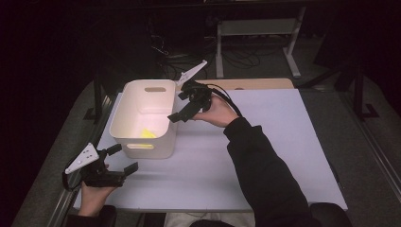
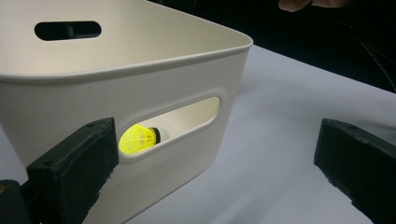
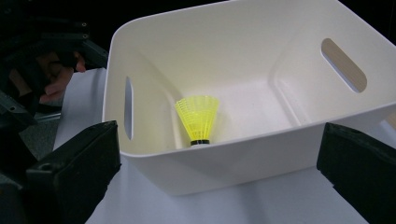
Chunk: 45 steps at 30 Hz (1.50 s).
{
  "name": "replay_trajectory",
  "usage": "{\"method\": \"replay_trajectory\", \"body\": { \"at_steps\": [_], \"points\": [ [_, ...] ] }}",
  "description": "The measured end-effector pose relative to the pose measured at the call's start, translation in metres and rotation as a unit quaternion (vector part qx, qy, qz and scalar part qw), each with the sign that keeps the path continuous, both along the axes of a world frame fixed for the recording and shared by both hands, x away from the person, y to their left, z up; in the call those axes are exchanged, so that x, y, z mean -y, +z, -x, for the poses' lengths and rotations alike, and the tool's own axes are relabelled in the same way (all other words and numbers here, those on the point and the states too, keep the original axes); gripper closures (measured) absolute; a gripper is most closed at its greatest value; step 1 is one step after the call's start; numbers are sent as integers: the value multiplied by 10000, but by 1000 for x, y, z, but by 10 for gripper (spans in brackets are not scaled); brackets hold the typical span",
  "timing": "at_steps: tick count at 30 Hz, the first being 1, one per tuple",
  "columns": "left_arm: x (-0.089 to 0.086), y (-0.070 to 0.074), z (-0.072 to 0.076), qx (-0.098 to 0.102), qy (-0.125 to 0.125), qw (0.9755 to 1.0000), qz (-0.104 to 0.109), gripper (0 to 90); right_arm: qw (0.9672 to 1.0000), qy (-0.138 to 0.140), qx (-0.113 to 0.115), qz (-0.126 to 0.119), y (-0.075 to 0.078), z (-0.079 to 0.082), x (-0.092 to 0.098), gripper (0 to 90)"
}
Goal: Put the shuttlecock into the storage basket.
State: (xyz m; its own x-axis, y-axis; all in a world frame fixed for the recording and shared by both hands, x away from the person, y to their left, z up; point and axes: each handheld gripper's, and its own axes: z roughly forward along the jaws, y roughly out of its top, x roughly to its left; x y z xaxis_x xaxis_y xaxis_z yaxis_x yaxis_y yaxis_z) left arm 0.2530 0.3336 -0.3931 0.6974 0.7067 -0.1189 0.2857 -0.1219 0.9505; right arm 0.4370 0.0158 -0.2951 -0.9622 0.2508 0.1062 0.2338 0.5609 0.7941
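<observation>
Nearest the person, the left gripper (image 1: 124,158) sat on the white table (image 1: 265,156) just in front of the cream bin (image 1: 124,133), jaws wide apart, nothing in them. Inside the bin the yellow shuttlecock (image 3: 198,117) lay on the floor by the near wall. Further back the right gripper (image 1: 182,105) hung over the bin's right rim, jaws spread and empty. Risk I'd guess: clipping that rim on the way out could shove the light bin

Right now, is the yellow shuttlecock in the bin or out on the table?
In. The yellow shuttlecock lies on the floor of the white bin, and its skirt shows through the bin's side handle slot in the left gripper view.
</observation>
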Motion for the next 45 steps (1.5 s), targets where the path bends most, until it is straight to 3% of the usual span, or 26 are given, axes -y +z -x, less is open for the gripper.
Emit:
{"method": "replay_trajectory", "body": {
  "at_steps": [26, 45],
  "points": [
    [0, -1, 0, -30, 31, 10000, -12, 0, 9985, -476, 101, -237, -5, 13, 72, 0],
    [0, -1, 0, -23, 67, 10000, -27, 0, 9974, -644, 163, -287, -13, 31, 106, 0]
  ]
}}
